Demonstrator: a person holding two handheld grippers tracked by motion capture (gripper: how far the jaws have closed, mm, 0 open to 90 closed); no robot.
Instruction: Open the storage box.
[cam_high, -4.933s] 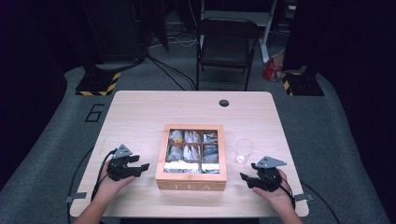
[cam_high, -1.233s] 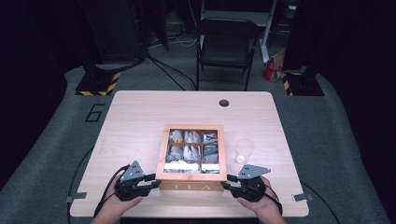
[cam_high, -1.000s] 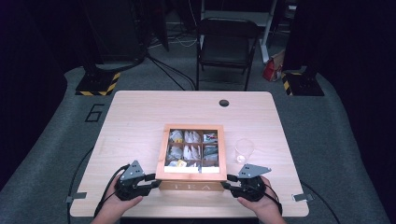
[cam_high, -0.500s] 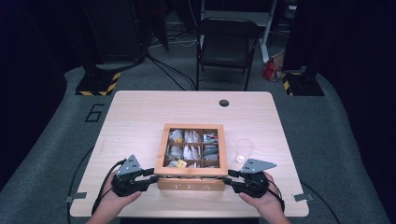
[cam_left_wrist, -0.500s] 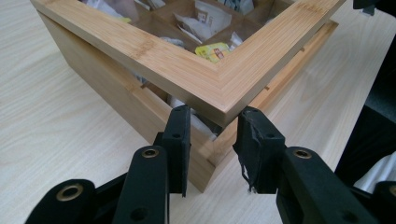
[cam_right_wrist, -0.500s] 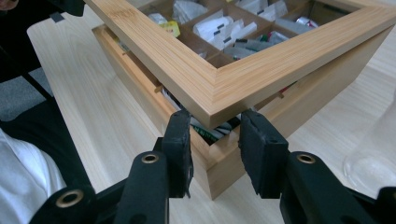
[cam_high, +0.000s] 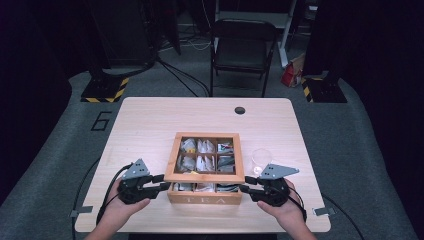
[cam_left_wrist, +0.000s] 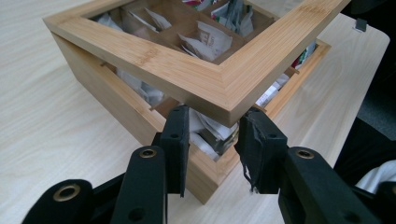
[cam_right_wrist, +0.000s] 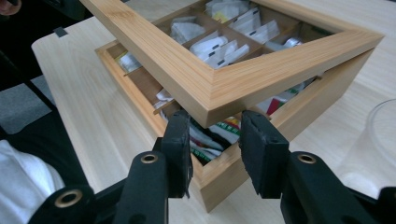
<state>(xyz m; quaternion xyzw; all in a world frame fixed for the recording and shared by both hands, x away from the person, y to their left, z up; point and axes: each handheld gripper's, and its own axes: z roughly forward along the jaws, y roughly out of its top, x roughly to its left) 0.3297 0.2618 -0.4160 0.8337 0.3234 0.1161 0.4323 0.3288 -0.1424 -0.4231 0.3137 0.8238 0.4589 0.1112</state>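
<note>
A wooden tea box (cam_high: 205, 196) marked TEA stands near the table's front edge, with several compartments of tea bags (cam_high: 204, 161). Its framed window lid (cam_high: 206, 178) is tilted up at the front, hinged at the back. My left gripper (cam_high: 164, 183) is shut on the lid's front left corner. My right gripper (cam_high: 246, 184) is shut on the front right corner. In the left gripper view the lid (cam_left_wrist: 196, 70) corner sits between my left gripper (cam_left_wrist: 212, 128) jaws, above the box wall (cam_left_wrist: 116, 107). In the right gripper view my right gripper (cam_right_wrist: 215, 126) holds the lid (cam_right_wrist: 210, 74) corner likewise.
A clear glass cup (cam_high: 260, 159) stands just right of the box, close to my right hand; it is the glass (cam_right_wrist: 378, 140) at the right gripper view's edge. The light wooden table (cam_high: 150, 125) has a cable hole (cam_high: 240, 110) at the back. A folding chair (cam_high: 242, 50) stands beyond.
Both hands came from the table's sides to the box's front corners, then rose a little. The lid's front edge has lifted off the box with them.
</note>
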